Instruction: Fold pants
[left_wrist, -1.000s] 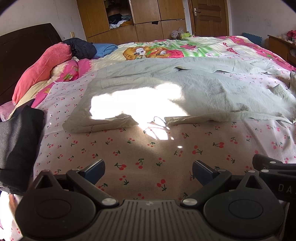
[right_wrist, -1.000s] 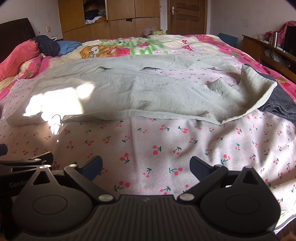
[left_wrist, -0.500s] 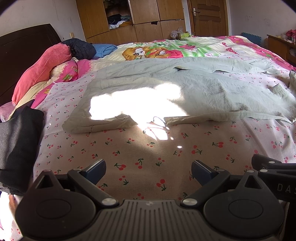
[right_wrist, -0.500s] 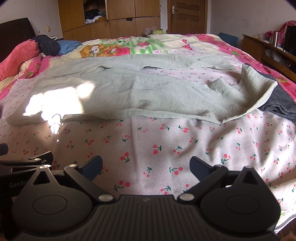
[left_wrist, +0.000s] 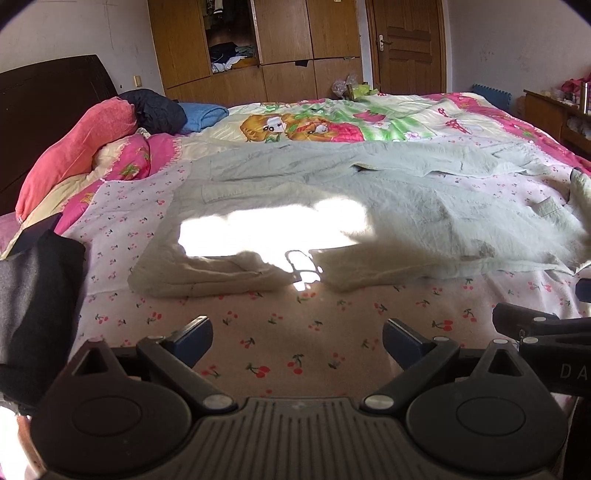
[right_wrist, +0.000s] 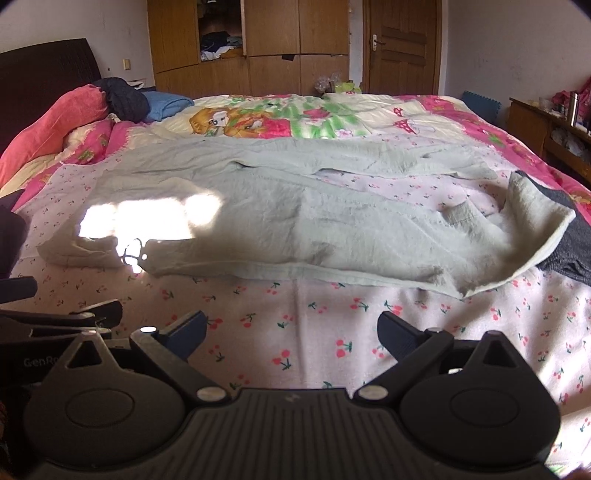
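Pale green pants lie spread across the bed, waistband at the left, legs running right; they also show in the right wrist view. One leg end folds up over a dark grey garment at the right. My left gripper is open and empty, above the cherry-print sheet short of the waistband. My right gripper is open and empty, above the sheet short of the near leg. Each gripper's side shows at the edge of the other's view.
A cherry-print sheet covers the bed. Pink pillows, a dark bundle and a blue cloth lie at the headboard end. A black garment sits at the left edge. Wardrobe, door and a side cabinet stand behind.
Both grippers have tilted or lifted slightly, so more of the room shows. The pants have not moved. Both grippers stay open.
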